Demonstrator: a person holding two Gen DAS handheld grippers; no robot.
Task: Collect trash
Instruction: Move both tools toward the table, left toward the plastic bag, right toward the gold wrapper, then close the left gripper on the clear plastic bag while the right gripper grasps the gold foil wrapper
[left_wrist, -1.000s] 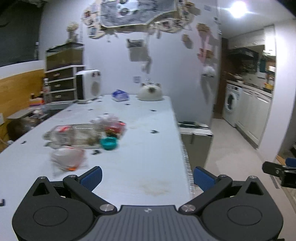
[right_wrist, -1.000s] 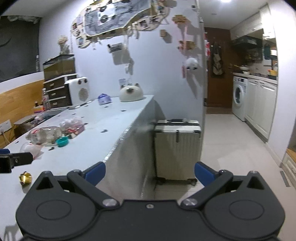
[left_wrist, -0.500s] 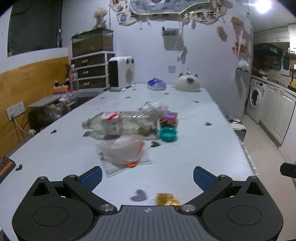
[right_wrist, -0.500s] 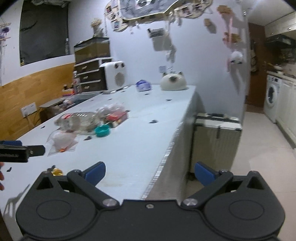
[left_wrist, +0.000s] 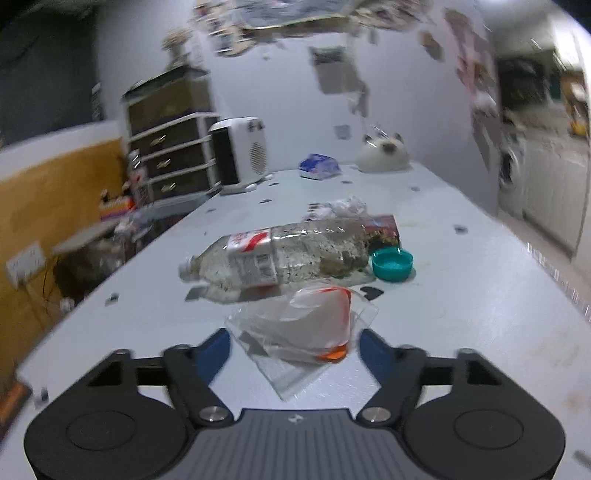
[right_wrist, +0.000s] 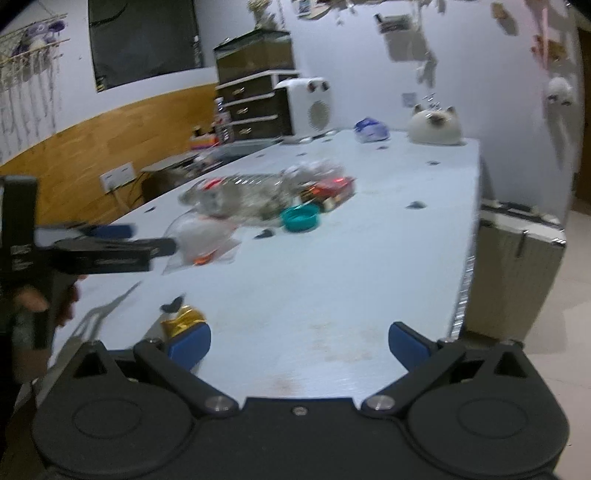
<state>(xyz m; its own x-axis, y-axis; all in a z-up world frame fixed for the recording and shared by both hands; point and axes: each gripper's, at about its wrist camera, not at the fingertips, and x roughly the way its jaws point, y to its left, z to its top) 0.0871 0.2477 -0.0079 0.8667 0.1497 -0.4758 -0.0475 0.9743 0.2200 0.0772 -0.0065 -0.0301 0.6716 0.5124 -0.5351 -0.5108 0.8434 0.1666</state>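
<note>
On the pale table (left_wrist: 461, 314) lies a clear plastic bag (left_wrist: 306, 325) with something orange inside. My left gripper (left_wrist: 293, 350) has a blue pad on either side of the bag and its jaws are closing; no squeeze on the bag shows. Behind the bag lie a dirty clear bottle (left_wrist: 280, 251), a teal cap (left_wrist: 391, 263), a red packet (left_wrist: 384, 229) and a crumpled wrapper (left_wrist: 343, 206). My right gripper (right_wrist: 298, 343) stands open over the table's near end with nothing between its fingers. A gold foil wrapper (right_wrist: 183, 319) lies beside its left pad. The right wrist view also shows the left gripper (right_wrist: 151, 240) at the bag (right_wrist: 203, 236).
At the table's far end stand a white heater (left_wrist: 243, 155), a blue packet (left_wrist: 319, 166) and a cat-shaped object (left_wrist: 384, 157). A suitcase (right_wrist: 517, 266) stands on the floor by the table's right edge. A drawer unit (left_wrist: 170, 155) is at the left wall. A person's hand (right_wrist: 33, 299) holds the left gripper.
Both views have swung left and closer to the trash on the table. The left jaws have narrowed around the plastic bag. The right jaws stay wide, now beside the gold wrapper.
</note>
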